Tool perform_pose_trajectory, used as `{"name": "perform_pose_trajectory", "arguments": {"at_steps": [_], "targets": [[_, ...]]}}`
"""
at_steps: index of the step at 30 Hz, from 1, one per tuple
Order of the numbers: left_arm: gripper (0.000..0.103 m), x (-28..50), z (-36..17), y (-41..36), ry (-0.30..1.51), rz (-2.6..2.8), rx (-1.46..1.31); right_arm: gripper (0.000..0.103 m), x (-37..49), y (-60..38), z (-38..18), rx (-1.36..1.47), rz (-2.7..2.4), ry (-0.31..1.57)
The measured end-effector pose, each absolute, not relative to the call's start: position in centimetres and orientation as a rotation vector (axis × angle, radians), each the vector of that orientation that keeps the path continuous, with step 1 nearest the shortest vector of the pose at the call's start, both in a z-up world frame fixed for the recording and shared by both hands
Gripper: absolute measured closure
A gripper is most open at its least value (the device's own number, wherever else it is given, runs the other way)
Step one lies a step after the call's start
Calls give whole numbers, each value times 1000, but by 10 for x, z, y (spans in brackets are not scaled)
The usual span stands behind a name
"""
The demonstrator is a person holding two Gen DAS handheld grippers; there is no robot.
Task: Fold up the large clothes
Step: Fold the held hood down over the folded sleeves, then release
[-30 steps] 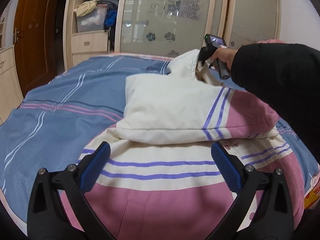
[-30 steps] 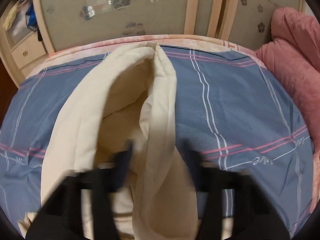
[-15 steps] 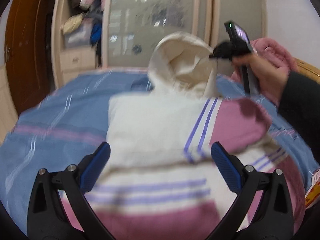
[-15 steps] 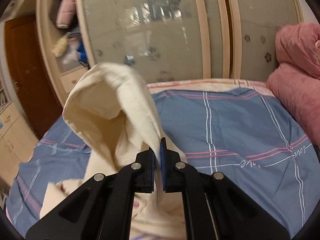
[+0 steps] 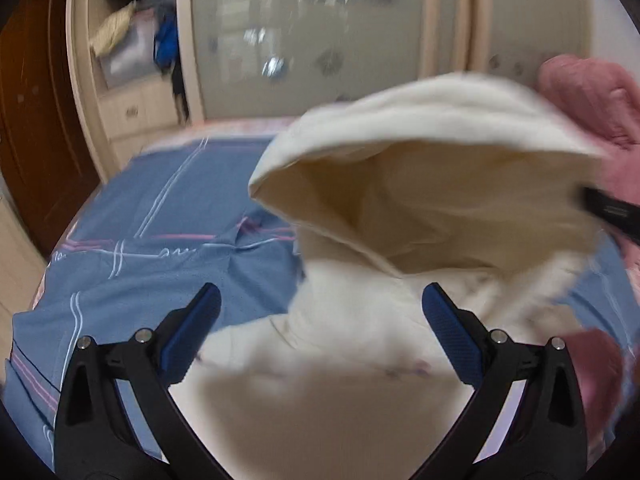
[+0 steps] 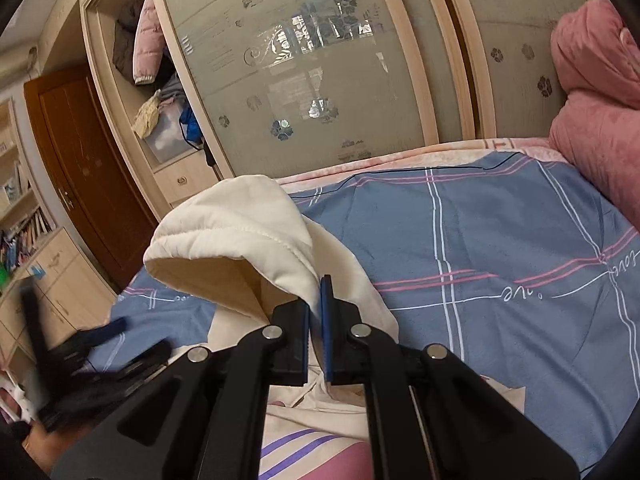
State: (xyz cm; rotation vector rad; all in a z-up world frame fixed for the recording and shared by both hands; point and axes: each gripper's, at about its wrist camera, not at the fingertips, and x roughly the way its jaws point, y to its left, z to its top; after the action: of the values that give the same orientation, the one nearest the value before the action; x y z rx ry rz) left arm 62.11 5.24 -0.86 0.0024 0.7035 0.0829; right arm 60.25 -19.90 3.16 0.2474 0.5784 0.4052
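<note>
My left tongs (image 5: 320, 332) stand apart and empty, just near of the lifted cream hood (image 5: 432, 184), which rises off the garment on the bed (image 5: 168, 216). My right tongs (image 6: 315, 316) are clamped on its right rim, so the left is nearer the free edge.

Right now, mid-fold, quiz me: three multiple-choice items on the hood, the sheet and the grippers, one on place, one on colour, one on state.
1. Where is the cream hood?
A. flat on the bed
B. lifted above the bed
C. in the wardrobe

2. What is the main colour of the bed sheet?
A. blue
B. green
C. white

3. How does the left gripper stand?
A. shut on the hood
B. shut on nothing
C. open

Answers:
1 B, the right gripper is shut on the hood's edge, holding it up.
2 A, blue with pink and white lines.
3 C, its jaws stand wide apart, gripping no cloth.
</note>
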Motion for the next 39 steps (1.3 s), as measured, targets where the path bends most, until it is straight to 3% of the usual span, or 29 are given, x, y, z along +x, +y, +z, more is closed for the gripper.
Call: {"name": "perform_pose_trajectory", "arguments": {"at_steps": [5, 6, 7, 8, 9, 12, 19, 25, 30, 35, 36, 38, 39], "targets": [[3, 668, -18, 65, 731, 139, 14, 99, 595, -222, 29, 286, 409, 580], [12, 673, -17, 65, 732, 120, 6, 99, 596, -226, 28, 291, 408, 583], [43, 677, -17, 64, 738, 98, -1, 99, 595, -231, 26, 292, 403, 586], [64, 678, -17, 65, 750, 69, -16, 99, 594, -234, 26, 288, 396, 586], [95, 677, -15, 67, 768, 40, -45, 99, 594, -238, 24, 288, 388, 587], [98, 659, -5, 62, 744, -19, -20, 99, 591, -250, 22, 322, 379, 592], [98, 567, 44, 61, 640, -71, 86, 99, 550, -262, 31, 369, 411, 557], [97, 477, 51, 64, 616, -146, 129, 98, 488, -264, 35, 394, 429, 511], [94, 399, -5, 54, 681, -242, 177, 98, 441, -266, -1, 392, 412, 527], [94, 359, -77, 50, 802, -282, 90, 97, 405, -244, -72, 192, 377, 602], [91, 348, -86, 52, 795, -273, 67, 97, 397, -243, -82, 174, 368, 617], [57, 323, -94, 56, 742, -267, -16, 93, 377, -248, -93, 173, 361, 605], [20, 302, -95, 62, 680, -249, -86, 78, 369, -251, -95, 181, 349, 600]]}}
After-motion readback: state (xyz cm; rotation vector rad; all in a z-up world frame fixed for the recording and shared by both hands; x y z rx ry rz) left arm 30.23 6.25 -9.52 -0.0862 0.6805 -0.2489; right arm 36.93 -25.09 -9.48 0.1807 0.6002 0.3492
